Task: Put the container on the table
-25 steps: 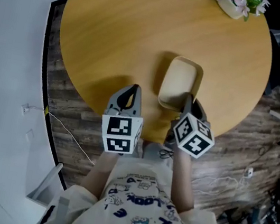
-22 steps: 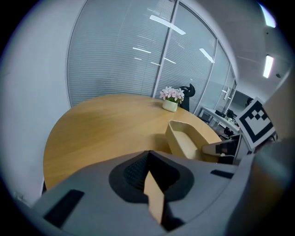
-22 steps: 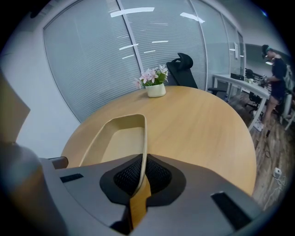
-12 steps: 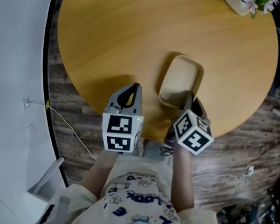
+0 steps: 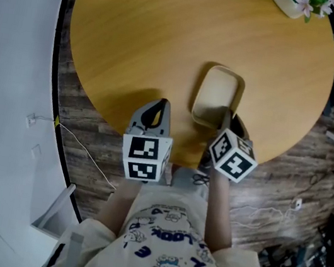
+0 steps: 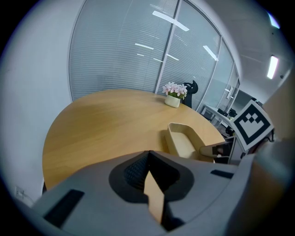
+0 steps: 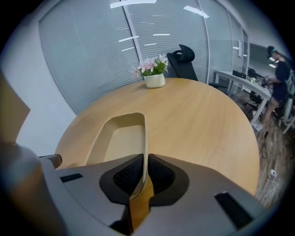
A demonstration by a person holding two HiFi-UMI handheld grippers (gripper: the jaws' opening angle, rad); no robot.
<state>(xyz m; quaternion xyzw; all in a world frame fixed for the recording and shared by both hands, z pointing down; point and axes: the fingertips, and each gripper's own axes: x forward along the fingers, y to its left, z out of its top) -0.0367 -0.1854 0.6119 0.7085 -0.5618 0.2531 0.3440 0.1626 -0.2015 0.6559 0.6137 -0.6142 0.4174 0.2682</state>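
Note:
A beige rectangular container (image 5: pixel 215 97) lies over the near part of the round wooden table (image 5: pixel 159 32); whether it rests on the top I cannot tell. My right gripper (image 5: pixel 225 116) is shut on the container's near rim; in the right gripper view the thin wall (image 7: pixel 144 152) runs between the closed jaws. My left gripper (image 5: pixel 157 105) hangs over the table's near edge, to the left of the container, shut with nothing between its jaws. In the left gripper view the container (image 6: pixel 183 139) lies to the right, with the right gripper (image 6: pixel 216 150) at its near end.
A white pot of pink flowers (image 5: pixel 299 2) stands at the table's far right edge. Dark plank floor surrounds the table, with cables (image 5: pixel 80 156) on the left. Desks and a black office chair (image 7: pixel 184 57) lie beyond the table.
The container and both grippers hold almost the same place; the view has shifted slightly, so the table and flowers sit a little further right in frame.

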